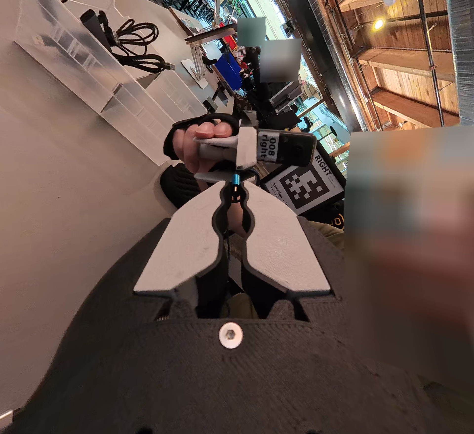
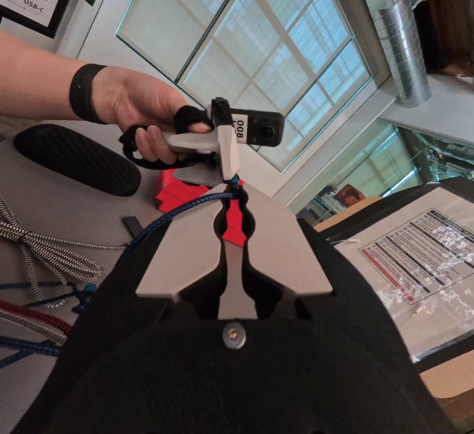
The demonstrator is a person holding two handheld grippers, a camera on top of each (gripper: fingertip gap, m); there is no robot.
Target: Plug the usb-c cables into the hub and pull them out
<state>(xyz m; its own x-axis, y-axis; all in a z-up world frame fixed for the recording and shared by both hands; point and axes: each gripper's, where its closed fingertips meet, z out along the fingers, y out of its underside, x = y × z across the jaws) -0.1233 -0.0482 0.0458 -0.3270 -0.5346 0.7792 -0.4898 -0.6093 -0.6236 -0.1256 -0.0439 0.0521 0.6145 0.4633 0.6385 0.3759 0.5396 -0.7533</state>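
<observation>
Both tongs, left [image 1: 234, 192] and right [image 2: 234, 191], were clamped tip-to-tip on one blue metal usb-c plug [image 1: 235, 182], its long axis running between them.

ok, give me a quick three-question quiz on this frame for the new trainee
1. True or false: the plug lies loose on the table.
2. What colour is the block behind the right gripper? A red, B green, C yellow.
3. Fill in: the braided cable running into the right gripper's tips is ____.

Key:
1. False. It sits at the tips of the left gripper, off the table.
2. A.
3. Blue.
</observation>
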